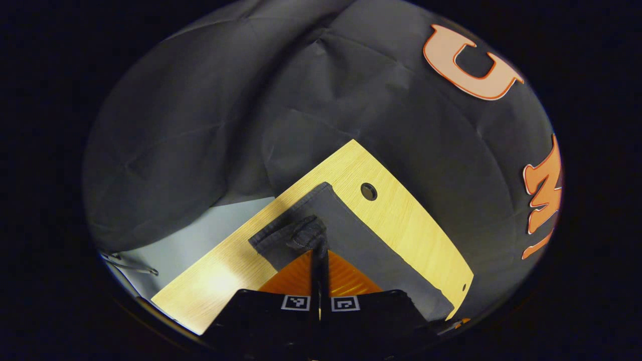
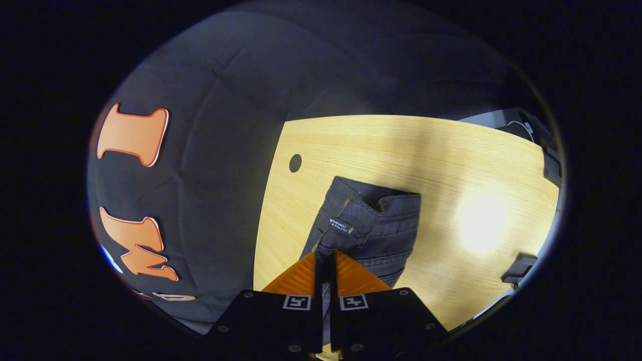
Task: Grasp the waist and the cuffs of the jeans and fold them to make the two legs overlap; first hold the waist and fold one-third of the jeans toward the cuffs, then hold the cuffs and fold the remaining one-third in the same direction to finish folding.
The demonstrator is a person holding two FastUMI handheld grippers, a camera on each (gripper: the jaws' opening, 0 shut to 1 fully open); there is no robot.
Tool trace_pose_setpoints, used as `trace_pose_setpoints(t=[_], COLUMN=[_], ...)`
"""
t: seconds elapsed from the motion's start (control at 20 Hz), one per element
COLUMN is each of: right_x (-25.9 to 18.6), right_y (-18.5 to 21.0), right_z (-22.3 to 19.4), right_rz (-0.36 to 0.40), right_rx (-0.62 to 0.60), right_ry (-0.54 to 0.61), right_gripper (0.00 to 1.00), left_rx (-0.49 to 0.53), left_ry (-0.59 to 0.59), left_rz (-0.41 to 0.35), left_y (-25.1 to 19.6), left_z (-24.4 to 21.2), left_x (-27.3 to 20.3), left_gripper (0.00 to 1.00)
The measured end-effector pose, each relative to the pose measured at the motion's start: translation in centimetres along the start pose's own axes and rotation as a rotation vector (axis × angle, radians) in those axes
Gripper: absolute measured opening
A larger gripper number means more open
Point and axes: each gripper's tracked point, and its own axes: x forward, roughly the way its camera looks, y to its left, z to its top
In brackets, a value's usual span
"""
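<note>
On the light wooden table [image 1: 401, 215] the dark jeans [image 1: 371, 250] lie stretched out, and from where I sit I can read both ends of them. In the left gripper view, my left gripper [image 1: 319, 250] has its two fingers pressed together with a bunched bit of the cuffs [image 1: 301, 235] pinched between them; the hem is lifted and crumpled at the tips, while the rest of the leg runs flat along the tabletop towards the lower right, beside a round hole in the table [image 1: 368, 191]. In the right gripper view, my right gripper [image 2: 325, 260] is likewise closed, its fingers clamped on the waist [image 2: 371, 215] of the jeans, just below a small label [image 2: 342, 226] sewn at the band. The waistband stands up slightly and folds over on itself beyond the fingertips, with the denim resting on the table. A small dark object [image 2: 519, 268] sits near the table's edge on the right of that view; I cannot tell what it is.
</note>
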Motion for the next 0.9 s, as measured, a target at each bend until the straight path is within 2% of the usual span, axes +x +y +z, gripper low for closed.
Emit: trace_pose_setpoints(t=[0.25,0.4,0.75,0.85,0.9], right_x=[4.0,6.8,11.8,12.0,12.2], right_y=[1.4,2.1,3.0,3.0,3.1], right_z=[1.1,1.1,1.2,0.9,1.0], right_rz=[-0.044,-0.074,-0.142,-0.154,-0.151], right_rx=[-0.012,-0.026,-0.022,-0.031,-0.05], right_ry=[0.027,0.047,0.084,0.094,0.09], right_gripper=[0.07,0.07,0.07,0.07,0.15], left_rx=[0.069,0.079,0.124,0.146,0.151], left_ry=[0.018,0.024,0.044,0.018,0.002], left_rz=[0.088,0.123,0.166,0.139,0.109], left_y=[-0.6,-0.9,-2.3,-3.7,-4.6], left_z=[2.5,3.6,4.8,5.7,6.0], left_x=[2.9,2.7,2.3,2.3,2.1], left_gripper=[0.01,0.01,0.01,0.13,0.2])
